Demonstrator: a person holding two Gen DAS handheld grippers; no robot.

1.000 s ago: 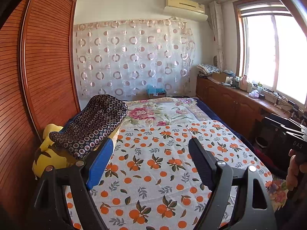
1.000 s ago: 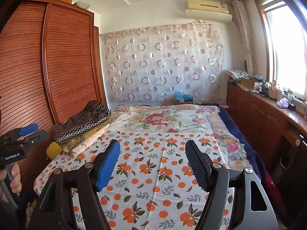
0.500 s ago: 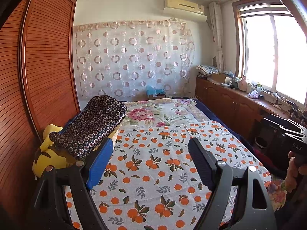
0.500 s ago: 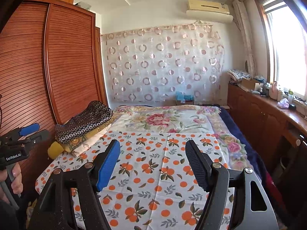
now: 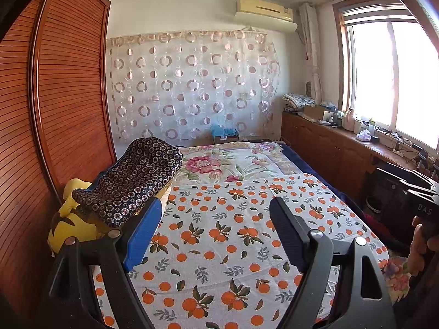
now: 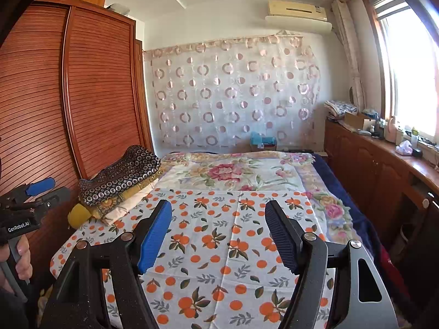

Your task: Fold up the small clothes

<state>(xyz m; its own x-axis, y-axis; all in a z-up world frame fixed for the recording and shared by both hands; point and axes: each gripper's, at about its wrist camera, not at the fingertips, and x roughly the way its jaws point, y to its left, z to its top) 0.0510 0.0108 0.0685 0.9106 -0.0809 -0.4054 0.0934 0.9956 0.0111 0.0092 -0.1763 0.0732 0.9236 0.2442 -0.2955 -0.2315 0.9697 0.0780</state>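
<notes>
A white cloth printed with oranges (image 5: 227,235) (image 6: 219,246) lies spread flat over the near half of the bed. My left gripper (image 5: 216,205) hovers above its near edge, open, with nothing between its fingers. My right gripper (image 6: 218,208) is held the same way above the cloth, open and empty. At the bed's left side sits a stack of folded fabric topped by a dark ring-patterned piece (image 5: 131,181) (image 6: 120,175). In the right wrist view the left gripper (image 6: 33,200) shows at the far left, held by a hand.
A floral bedspread (image 5: 233,161) covers the far half of the bed. A slatted wooden wardrobe (image 5: 63,96) runs along the left. A wooden cabinet (image 6: 370,164) with clutter stands under the window on the right. A yellow pillow (image 5: 71,224) lies beneath the fabric stack.
</notes>
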